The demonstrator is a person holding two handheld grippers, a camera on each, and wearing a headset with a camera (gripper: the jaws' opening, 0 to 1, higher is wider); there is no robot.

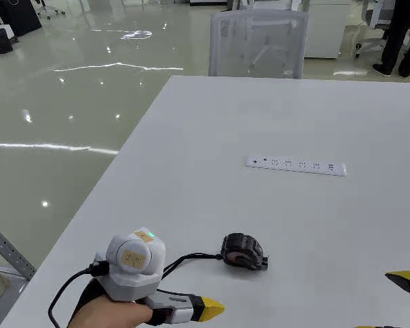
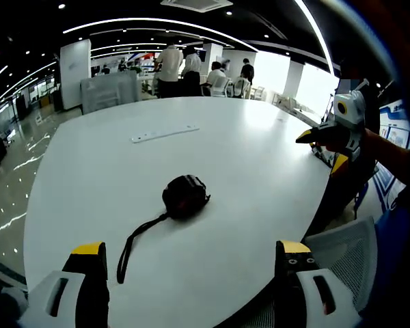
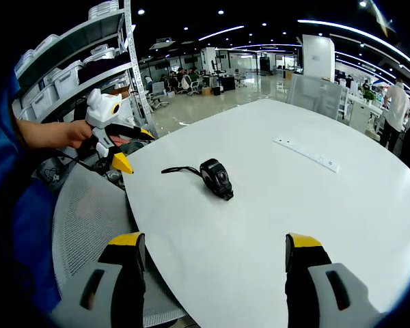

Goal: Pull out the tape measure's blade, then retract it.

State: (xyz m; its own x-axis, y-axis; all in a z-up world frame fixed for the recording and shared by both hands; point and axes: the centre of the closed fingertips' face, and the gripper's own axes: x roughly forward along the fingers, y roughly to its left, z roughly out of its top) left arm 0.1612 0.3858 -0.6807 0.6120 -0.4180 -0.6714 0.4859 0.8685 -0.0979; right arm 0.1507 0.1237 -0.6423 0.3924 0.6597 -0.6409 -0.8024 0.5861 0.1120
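Note:
A black tape measure (image 1: 244,251) lies on the white table (image 1: 273,116) with its blade in and its black wrist strap (image 1: 188,260) trailing left. My left gripper (image 1: 205,311) is held low at the near left, a short way short of the case, and its jaws stand wide open with nothing between them. In the left gripper view (image 2: 191,248) the tape measure (image 2: 185,195) sits ahead of the jaws. My right gripper (image 1: 393,301) is at the near right edge, open and apart from the case. The right gripper view (image 3: 214,240) has the tape measure (image 3: 216,179) further ahead.
A white power strip (image 1: 296,165) lies flat beyond the tape measure. A grey mesh chair (image 1: 258,42) stands at the table's far edge. The table's left edge (image 1: 109,171) drops to a shiny floor. People stand far off (image 2: 171,68).

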